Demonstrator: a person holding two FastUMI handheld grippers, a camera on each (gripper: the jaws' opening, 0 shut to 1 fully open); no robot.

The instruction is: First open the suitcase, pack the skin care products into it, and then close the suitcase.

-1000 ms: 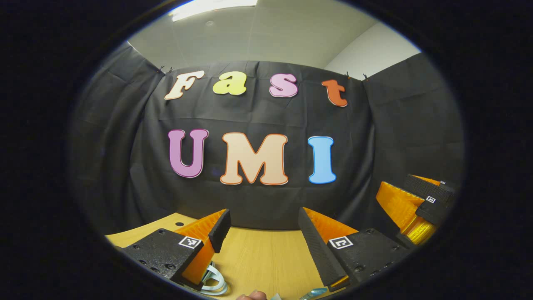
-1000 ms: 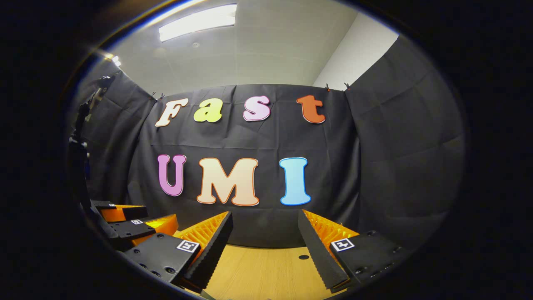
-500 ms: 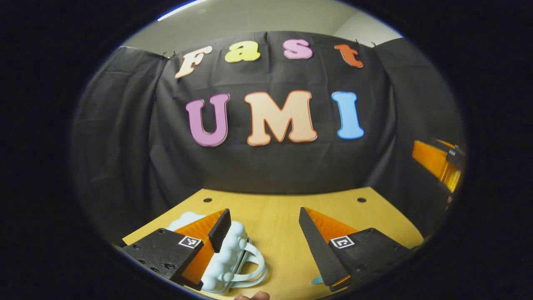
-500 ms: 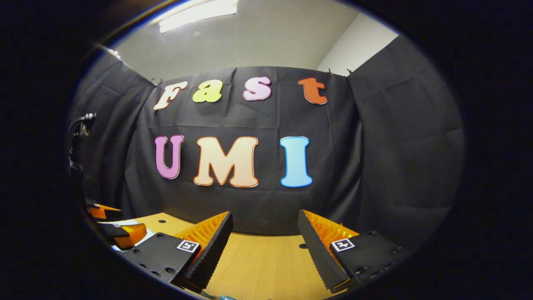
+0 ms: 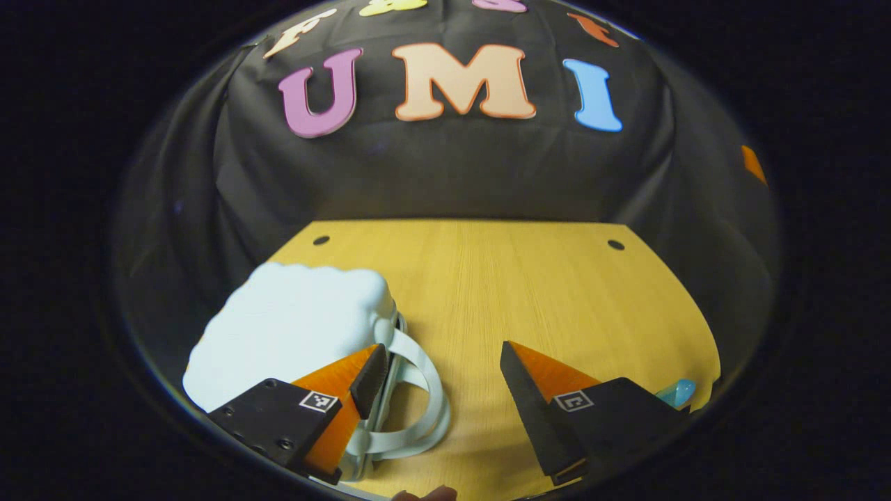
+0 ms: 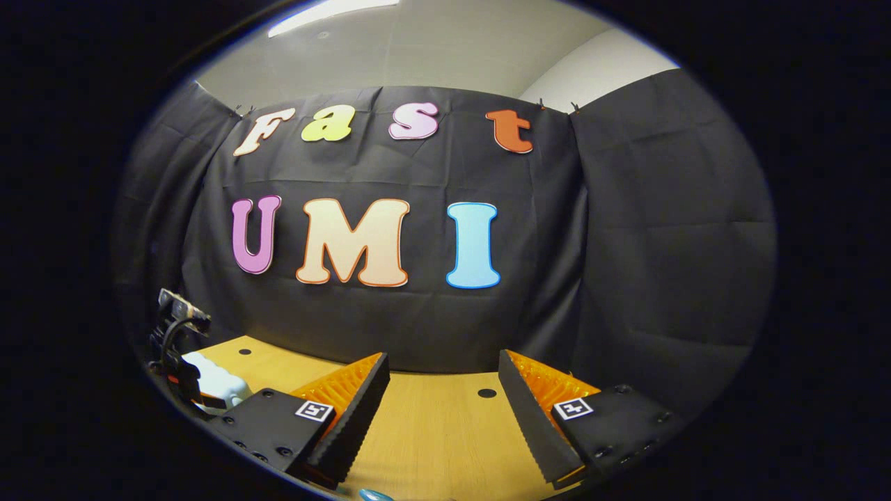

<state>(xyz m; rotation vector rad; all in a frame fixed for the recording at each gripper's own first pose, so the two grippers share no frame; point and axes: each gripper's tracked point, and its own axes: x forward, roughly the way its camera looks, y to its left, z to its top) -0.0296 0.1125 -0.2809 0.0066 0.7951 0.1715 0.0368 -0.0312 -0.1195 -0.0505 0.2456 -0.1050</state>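
Note:
A pale, bumpy suitcase [image 5: 292, 320] lies shut on the wooden table [image 5: 543, 292] at the left of the left gripper view, its looped handle [image 5: 426, 390] facing the middle. My left gripper [image 5: 442, 356] hangs open above the table, its left finger over the suitcase's handle side and nothing between the fingers. A small blue skin care item [image 5: 676, 393] peeks out behind the right finger. In the right gripper view my right gripper [image 6: 442, 365] is open and empty above the table [image 6: 445, 431], with the suitcase [image 6: 217, 380] far off to the left.
Black cloth walls close the table's far and side edges. Two small round holes [image 5: 615, 244] mark the tabletop's far corners. A dark device with cables [image 6: 174, 320] stands beside the suitcase in the right gripper view. A blue sliver [image 6: 376, 495] shows at that view's bottom edge.
My left gripper has tipped downward, so the table and the whole suitcase have come into its view. The right gripper has dipped slightly, bringing the suitcase into its left edge.

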